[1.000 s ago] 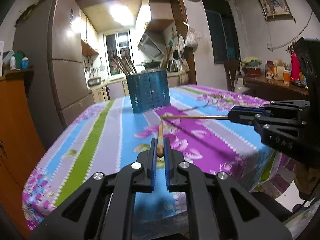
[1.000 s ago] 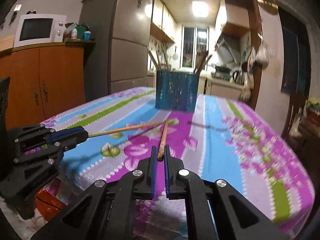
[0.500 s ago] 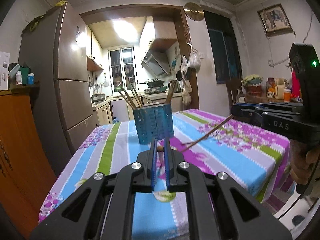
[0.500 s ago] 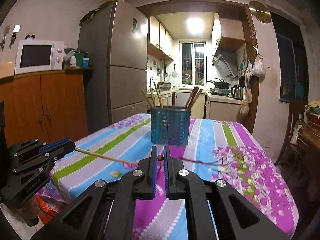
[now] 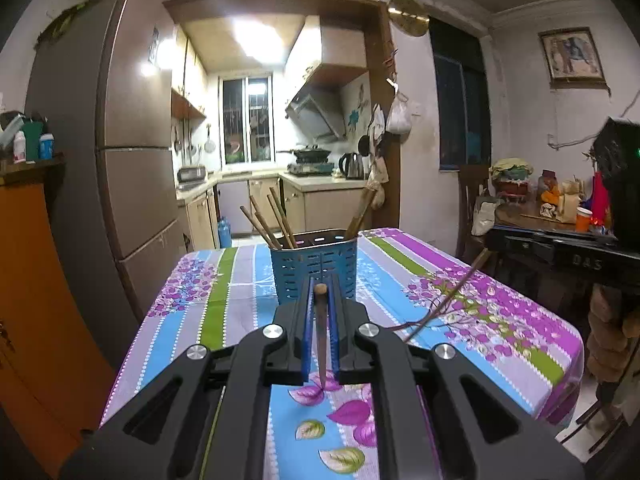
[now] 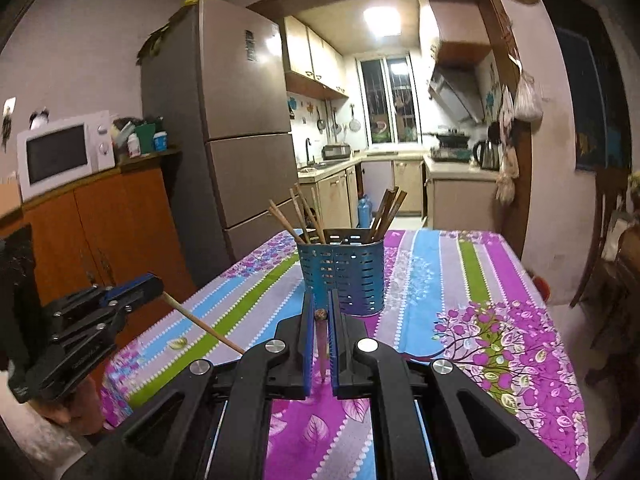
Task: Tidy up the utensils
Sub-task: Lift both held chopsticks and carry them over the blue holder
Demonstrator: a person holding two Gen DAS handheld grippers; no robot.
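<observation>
A blue slotted utensil holder (image 5: 316,268) (image 6: 348,276) stands upright on the flowered tablecloth (image 5: 500,320) with several chopsticks leaning in it. My left gripper (image 5: 321,285) is shut on a brown chopstick (image 5: 321,332), which hangs tip-down between the blue pads, just in front of the holder. My right gripper (image 6: 320,307) is shut the same way on another chopstick (image 6: 322,340). Each gripper shows in the other's view: the right gripper (image 5: 491,239) with its chopstick (image 5: 444,300) slanting down, the left gripper (image 6: 154,284) with its chopstick (image 6: 200,324). Both are above the table.
A tall fridge (image 6: 240,140) and an orange cabinet (image 6: 100,232) bearing a microwave (image 6: 60,152) stand left of the table. A cluttered dark side table (image 5: 552,224) and a chair (image 6: 612,240) stand to the right. The kitchen lies behind the holder.
Both grippers have risen from the tablecloth with their chopsticks. The chopsticks, which crossed low over the cloth, now hang clear of it. The holder sits lower and closer in both views.
</observation>
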